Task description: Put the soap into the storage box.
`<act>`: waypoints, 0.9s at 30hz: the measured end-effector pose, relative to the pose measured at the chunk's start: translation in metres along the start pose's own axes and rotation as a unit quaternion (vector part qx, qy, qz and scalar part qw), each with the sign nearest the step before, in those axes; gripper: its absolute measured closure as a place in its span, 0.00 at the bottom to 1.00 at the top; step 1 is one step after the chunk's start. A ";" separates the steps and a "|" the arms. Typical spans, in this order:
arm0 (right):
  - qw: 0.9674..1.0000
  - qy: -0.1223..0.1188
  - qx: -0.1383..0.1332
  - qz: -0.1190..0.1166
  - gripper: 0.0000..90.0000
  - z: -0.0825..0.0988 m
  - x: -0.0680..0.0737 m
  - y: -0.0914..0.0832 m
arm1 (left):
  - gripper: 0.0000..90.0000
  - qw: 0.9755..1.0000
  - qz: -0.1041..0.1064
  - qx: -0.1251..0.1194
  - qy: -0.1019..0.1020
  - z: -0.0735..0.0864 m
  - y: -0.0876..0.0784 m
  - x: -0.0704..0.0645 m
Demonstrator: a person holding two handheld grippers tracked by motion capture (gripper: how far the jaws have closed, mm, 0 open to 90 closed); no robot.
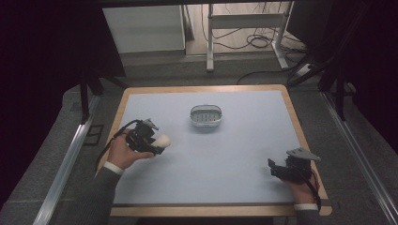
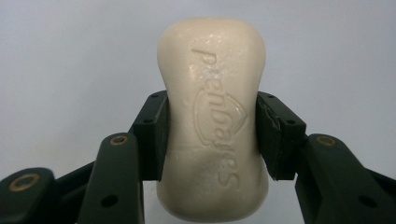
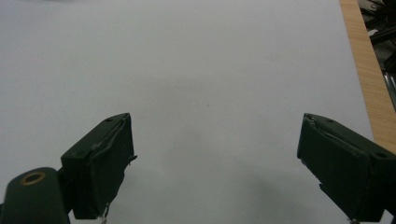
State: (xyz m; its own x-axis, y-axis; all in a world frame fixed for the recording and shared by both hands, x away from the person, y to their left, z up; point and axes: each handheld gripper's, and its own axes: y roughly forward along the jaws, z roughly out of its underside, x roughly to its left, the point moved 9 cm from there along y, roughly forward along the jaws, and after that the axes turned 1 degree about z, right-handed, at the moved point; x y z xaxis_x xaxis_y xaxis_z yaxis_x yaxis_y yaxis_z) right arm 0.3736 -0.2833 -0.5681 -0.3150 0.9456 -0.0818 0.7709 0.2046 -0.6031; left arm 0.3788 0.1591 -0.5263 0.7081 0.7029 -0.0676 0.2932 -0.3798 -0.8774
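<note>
Carry step: your left gripper [image 1: 158, 143] clamps the soap bar [image 1: 163, 140] near the table's left edge; next, aim for the soap dish [image 1: 205, 116]; right gripper [image 1: 272, 167] gapes empty

cream soap bar [image 2: 212, 126], embossed word reading roughly "pienbajes", logo outline beside it

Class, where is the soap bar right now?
The soap is clamped in the left hand-held gripper, at the left of the high view, apart from the soap dish.
</note>
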 end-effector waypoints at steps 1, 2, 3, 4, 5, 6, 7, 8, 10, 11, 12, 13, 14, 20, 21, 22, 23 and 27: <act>1.000 -0.001 0.000 0.000 0.12 0.000 0.000 0.000 | 0.55 1.000 0.000 0.000 0.001 -0.003 0.000 0.000; 1.000 -0.001 0.000 0.000 0.12 0.000 0.000 0.000 | 0.55 1.000 0.000 -0.001 0.003 -0.005 0.000 -0.001; 1.000 -0.001 -0.001 0.000 0.12 0.000 0.000 0.000 | 0.55 1.000 0.001 0.000 0.004 -0.006 0.000 -0.001; 1.000 0.000 -0.001 0.000 0.12 0.000 0.000 0.000 | 0.55 1.000 0.002 0.000 0.006 -0.009 0.000 -0.002; 1.000 -0.001 0.000 0.001 0.12 0.000 0.000 0.000 | 0.55 1.000 0.004 -0.001 0.006 -0.010 0.001 -0.002; 1.000 -0.001 0.000 0.000 0.12 0.000 0.000 0.000 | 0.55 1.000 0.007 -0.003 0.006 -0.012 0.001 -0.002; 1.000 -0.001 -0.001 -0.001 0.12 0.000 0.000 0.000 | 0.55 1.000 0.006 -0.002 0.006 -0.014 0.002 -0.002; 1.000 -0.002 -0.002 -0.002 0.12 0.000 0.000 0.000 | 0.55 1.000 0.004 -0.001 0.007 -0.015 0.003 -0.001; 1.000 -0.004 -0.003 -0.003 0.12 0.000 0.000 0.000 | 0.55 1.000 0.003 -0.002 0.008 -0.019 0.005 0.000; 1.000 -0.004 -0.003 -0.003 0.12 0.000 0.000 0.000 | 0.55 1.000 0.003 -0.001 0.008 -0.019 0.005 0.000; 1.000 -0.004 -0.004 -0.003 0.12 0.000 0.000 0.000 | 0.55 1.000 0.002 -0.001 0.010 -0.021 0.006 0.001; 1.000 -0.004 -0.004 -0.003 0.12 -0.001 0.000 0.000 | 0.55 1.000 0.001 -0.002 0.011 -0.022 0.006 0.001; 1.000 -0.004 -0.004 -0.003 0.12 -0.001 0.000 0.000 | 0.55 1.000 0.002 -0.002 0.011 -0.023 0.007 0.000; 1.000 -0.003 -0.003 -0.003 0.12 0.000 0.000 0.000 | 0.55 1.000 0.007 -0.005 0.016 -0.033 0.008 -0.001; 1.000 -0.003 -0.003 -0.003 0.12 0.000 0.000 0.000 | 0.55 1.000 0.007 -0.005 0.016 -0.033 0.008 -0.001; 1.000 -0.003 -0.002 -0.002 0.12 0.000 0.000 0.001 | 0.55 1.000 -0.001 -0.003 0.018 -0.036 0.008 0.001; 1.000 -0.003 -0.003 -0.002 0.12 0.000 0.000 0.001 | 0.55 1.000 -0.002 -0.002 0.019 -0.038 0.008 0.002; 1.000 -0.003 -0.003 -0.001 0.12 0.000 -0.001 0.001 | 0.55 1.000 -0.005 -0.007 0.024 -0.046 0.009 0.002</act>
State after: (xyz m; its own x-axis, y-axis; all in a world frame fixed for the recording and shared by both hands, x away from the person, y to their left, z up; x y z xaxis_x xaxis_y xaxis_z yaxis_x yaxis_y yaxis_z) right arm 0.3744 -0.2838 -0.5689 -0.3197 0.9438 -0.0843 0.7729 0.2082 -0.5993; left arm 0.4128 0.1297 -0.5123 0.7348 0.6773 -0.0362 0.3084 -0.3811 -0.8716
